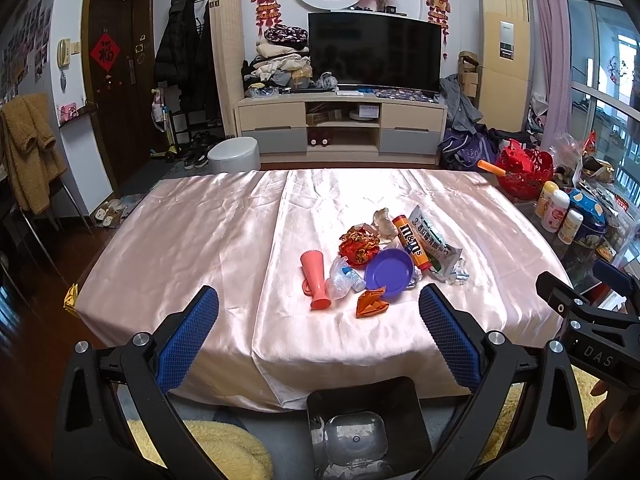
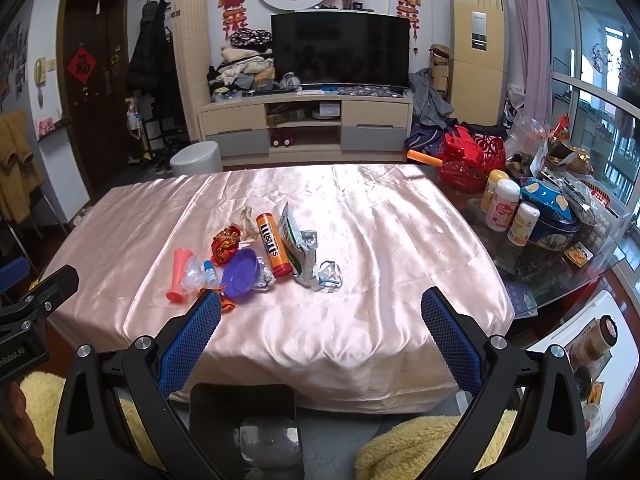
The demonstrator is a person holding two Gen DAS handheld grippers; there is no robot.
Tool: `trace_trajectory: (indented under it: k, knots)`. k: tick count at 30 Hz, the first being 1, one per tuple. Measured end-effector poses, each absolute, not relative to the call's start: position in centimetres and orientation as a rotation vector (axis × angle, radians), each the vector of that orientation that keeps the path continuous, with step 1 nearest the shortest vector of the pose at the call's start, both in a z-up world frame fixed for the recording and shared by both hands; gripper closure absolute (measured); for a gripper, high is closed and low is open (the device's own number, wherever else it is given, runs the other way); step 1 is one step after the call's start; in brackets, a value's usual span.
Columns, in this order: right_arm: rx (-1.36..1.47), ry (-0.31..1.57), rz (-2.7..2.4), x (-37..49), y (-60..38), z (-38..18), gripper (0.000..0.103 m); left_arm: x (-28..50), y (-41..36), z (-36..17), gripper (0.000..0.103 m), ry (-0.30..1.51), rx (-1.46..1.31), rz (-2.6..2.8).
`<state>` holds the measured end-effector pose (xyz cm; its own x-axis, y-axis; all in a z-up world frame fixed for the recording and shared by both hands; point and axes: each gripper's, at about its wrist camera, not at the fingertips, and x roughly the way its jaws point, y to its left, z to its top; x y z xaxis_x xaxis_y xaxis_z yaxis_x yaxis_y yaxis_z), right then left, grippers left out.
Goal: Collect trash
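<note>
A heap of trash lies on the pink satin tablecloth (image 1: 180, 240): a coral plastic cup (image 1: 316, 280) on its side, a crushed clear bottle (image 1: 344, 278), a purple bowl (image 1: 390, 272), an orange M&M's tube (image 1: 412, 244), a white-green snack bag (image 1: 436, 246), red-gold crumpled foil (image 1: 359, 246) and an orange wrapper (image 1: 372, 302). The same heap shows in the right wrist view, with the tube (image 2: 272, 244) and bowl (image 2: 241, 274). My left gripper (image 1: 318, 312) is open and empty, short of the heap. My right gripper (image 2: 320, 312) is open and empty, right of the heap.
A black bin (image 1: 364, 424) with a clear liner stands on the floor below the table's near edge, also in the right wrist view (image 2: 244, 428). A glass side table (image 2: 552, 276) at the right carries bottles, a blue tin and a red basket. A TV stand (image 1: 340, 124) lies beyond.
</note>
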<state>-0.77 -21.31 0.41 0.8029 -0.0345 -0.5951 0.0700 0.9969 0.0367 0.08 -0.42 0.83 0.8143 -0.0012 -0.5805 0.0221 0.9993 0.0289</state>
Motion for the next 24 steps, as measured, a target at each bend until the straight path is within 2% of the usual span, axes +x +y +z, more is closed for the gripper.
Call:
trace_trajectory:
  k: [9,24]
  knots:
    - [0.062,0.622,-0.048,-0.5,-21.4,0.1,0.003,0.7,0.0,-0.5,0.008,0.637,0.027,-0.005]
    - [0.044,0.756,-0.025,2.8,-22.1,-3.9,0.003,3.7,0.1,-4.7,0.008,0.752,0.040,-0.026]
